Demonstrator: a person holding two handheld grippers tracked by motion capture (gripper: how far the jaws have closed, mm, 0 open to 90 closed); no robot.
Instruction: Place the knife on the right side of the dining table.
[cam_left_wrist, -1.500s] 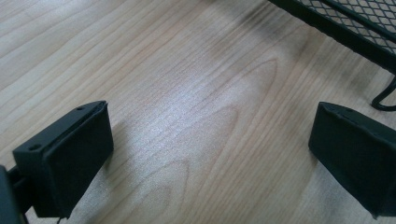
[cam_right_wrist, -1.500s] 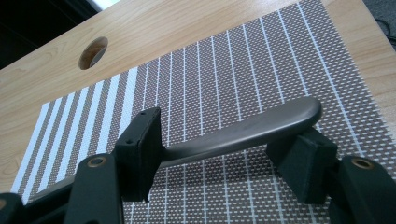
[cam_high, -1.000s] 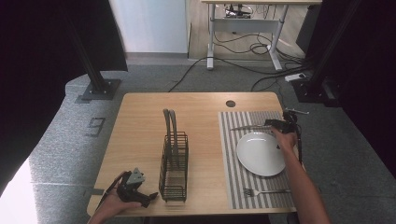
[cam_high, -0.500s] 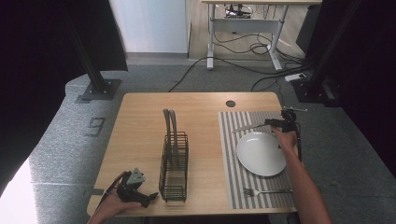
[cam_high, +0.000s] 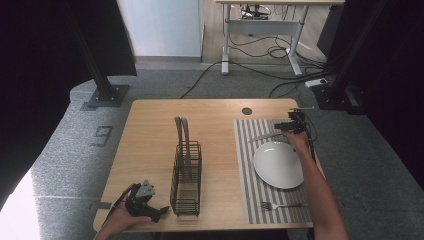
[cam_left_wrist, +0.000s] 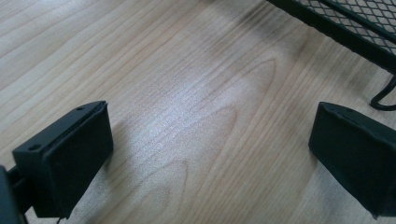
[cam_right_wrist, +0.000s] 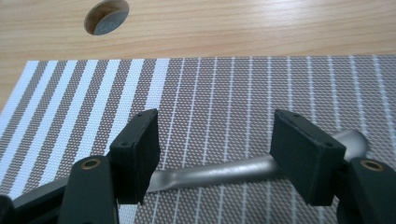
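The right claw (cam_right_wrist: 215, 154) has shifted across the striped placemat (cam_high: 245, 150) since a second ago and now straddles the knife (cam_right_wrist: 224, 173), jaws wide (not pinching yet), so a grasp looks imminent. The left claw (cam_left_wrist: 210, 158) rests wide beside the wire caddy (cam_high: 186, 175).

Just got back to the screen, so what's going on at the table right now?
A person works with a hand-held gripper in each hand. The right hand-held gripper is at the far end of the striped placemat, its jaws open on either side of a metal knife handle that lies flat on the mat, not yet gripped. Beside it sit a white plate and a fork. The left hand-held gripper rests open on the wooden table near the black wire basket.
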